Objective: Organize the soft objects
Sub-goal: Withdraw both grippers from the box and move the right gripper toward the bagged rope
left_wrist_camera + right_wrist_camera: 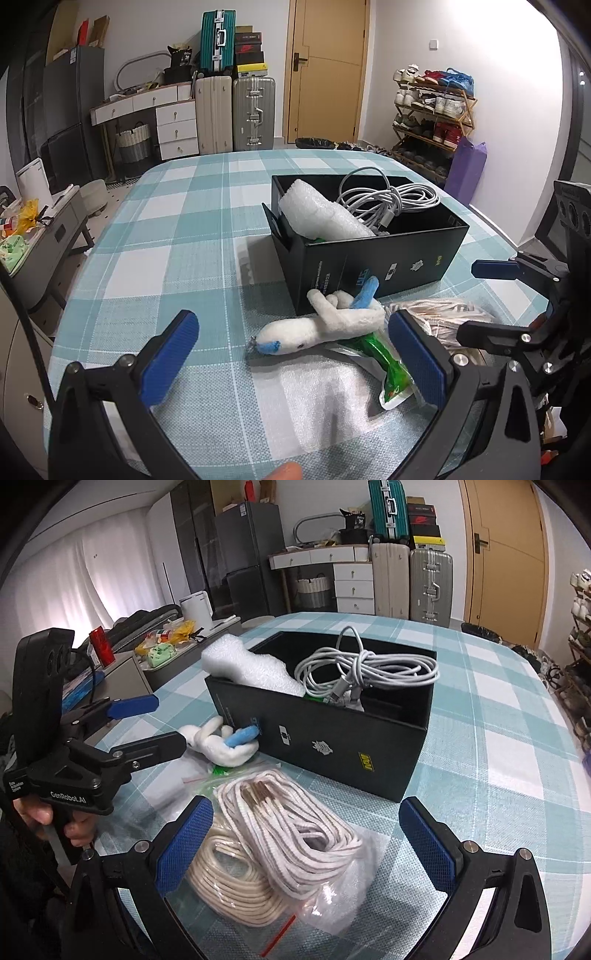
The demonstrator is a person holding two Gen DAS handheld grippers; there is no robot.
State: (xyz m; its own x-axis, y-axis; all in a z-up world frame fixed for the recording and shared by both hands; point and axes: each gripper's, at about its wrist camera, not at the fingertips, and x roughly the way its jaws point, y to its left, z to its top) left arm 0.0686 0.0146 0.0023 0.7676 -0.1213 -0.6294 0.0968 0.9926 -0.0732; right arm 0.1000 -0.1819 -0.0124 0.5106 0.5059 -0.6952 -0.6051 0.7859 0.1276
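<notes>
The plush toy (325, 328) lies on the checked tablecloth (166, 240) just before the black box (369, 254), between the spread fingers of the left gripper (295, 358). In the right wrist view, the right gripper (306, 845) is released above bagged rope coils (280, 834); the toy (221, 744) touches the box (332, 738).

Checked tablecloth (166, 229), stacked suitcases (236, 107), wooden door (325, 70), shoe rack (432, 114), white drawers (175, 125)
</notes>
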